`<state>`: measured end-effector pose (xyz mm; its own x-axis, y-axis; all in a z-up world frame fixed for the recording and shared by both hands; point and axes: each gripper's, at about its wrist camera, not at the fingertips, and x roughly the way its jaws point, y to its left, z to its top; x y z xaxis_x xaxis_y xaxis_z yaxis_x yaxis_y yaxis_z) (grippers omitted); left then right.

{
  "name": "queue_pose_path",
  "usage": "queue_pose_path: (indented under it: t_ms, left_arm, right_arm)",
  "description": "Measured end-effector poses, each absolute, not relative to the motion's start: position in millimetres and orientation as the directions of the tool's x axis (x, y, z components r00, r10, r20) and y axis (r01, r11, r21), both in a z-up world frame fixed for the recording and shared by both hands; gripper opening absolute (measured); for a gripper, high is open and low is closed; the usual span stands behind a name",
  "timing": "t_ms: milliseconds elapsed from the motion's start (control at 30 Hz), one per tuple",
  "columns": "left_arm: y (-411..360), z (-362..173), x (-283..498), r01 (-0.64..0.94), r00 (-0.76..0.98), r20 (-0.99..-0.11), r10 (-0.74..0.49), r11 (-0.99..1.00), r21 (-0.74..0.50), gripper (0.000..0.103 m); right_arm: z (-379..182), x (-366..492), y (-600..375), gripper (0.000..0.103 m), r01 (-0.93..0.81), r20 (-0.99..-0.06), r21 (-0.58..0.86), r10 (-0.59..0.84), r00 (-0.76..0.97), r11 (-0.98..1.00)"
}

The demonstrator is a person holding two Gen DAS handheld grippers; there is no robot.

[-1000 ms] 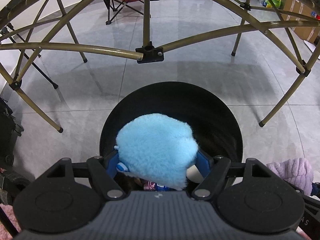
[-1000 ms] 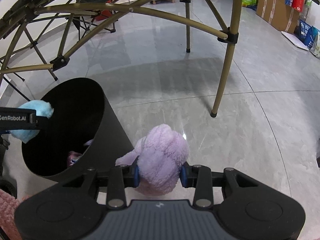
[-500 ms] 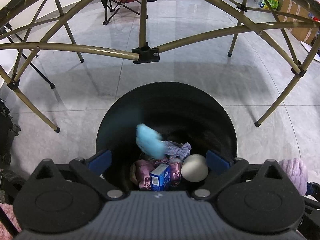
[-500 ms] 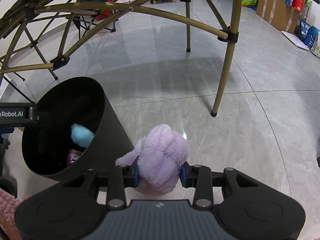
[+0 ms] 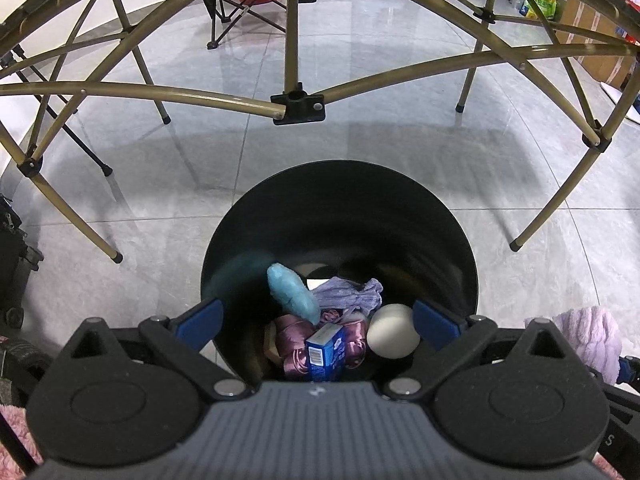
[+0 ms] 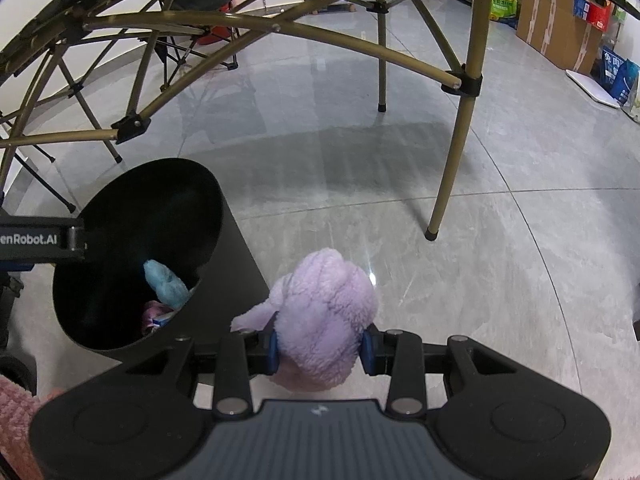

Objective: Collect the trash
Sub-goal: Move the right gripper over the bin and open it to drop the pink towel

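Note:
A black round bin (image 5: 452,240) (image 6: 224,264) stands on the grey tiled floor. My left gripper (image 5: 318,320) hangs over its mouth, jaws wide open and empty. Inside the bin a fluffy light-blue piece (image 5: 292,294) (image 6: 166,284) lies on top of purple cloth (image 5: 348,294), a small blue box (image 5: 326,352), a white ball (image 5: 394,336) and shiny mauve wrapping (image 5: 292,340). To the right of the bin my right gripper (image 6: 320,350) is shut on a fluffy lilac piece (image 6: 326,316) (image 5: 592,334), held above the floor.
A brass-coloured folding frame (image 5: 298,100) (image 6: 464,80) arches over the bin, its legs (image 6: 432,234) standing on the floor around it. Cardboard boxes and bags (image 6: 560,28) line the far right wall. A folding chair (image 5: 236,4) stands at the back. Pink fluffy fabric (image 6: 16,412) shows at the lower left.
My left gripper's jaws opened wide and let go of the light-blue fluffy piece, which dropped into the bin onto the other trash. The right gripper kept still with the lilac piece.

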<state>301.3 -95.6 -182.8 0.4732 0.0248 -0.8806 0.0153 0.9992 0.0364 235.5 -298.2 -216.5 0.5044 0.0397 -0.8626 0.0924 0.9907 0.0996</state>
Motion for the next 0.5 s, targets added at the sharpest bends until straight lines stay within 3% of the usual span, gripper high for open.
queue_pose_path:
  t_ms: [500]
  left_arm:
    - [-57.0, -171.0, 290.2, -0.028, 0.498, -0.867, 0.038, 0.999, 0.027, 0.103]
  right_arm:
    - [-182.1, 237.3, -269.7, 0.036, 0.029, -0.807, 0.105, 0.068, 0.587, 0.994]
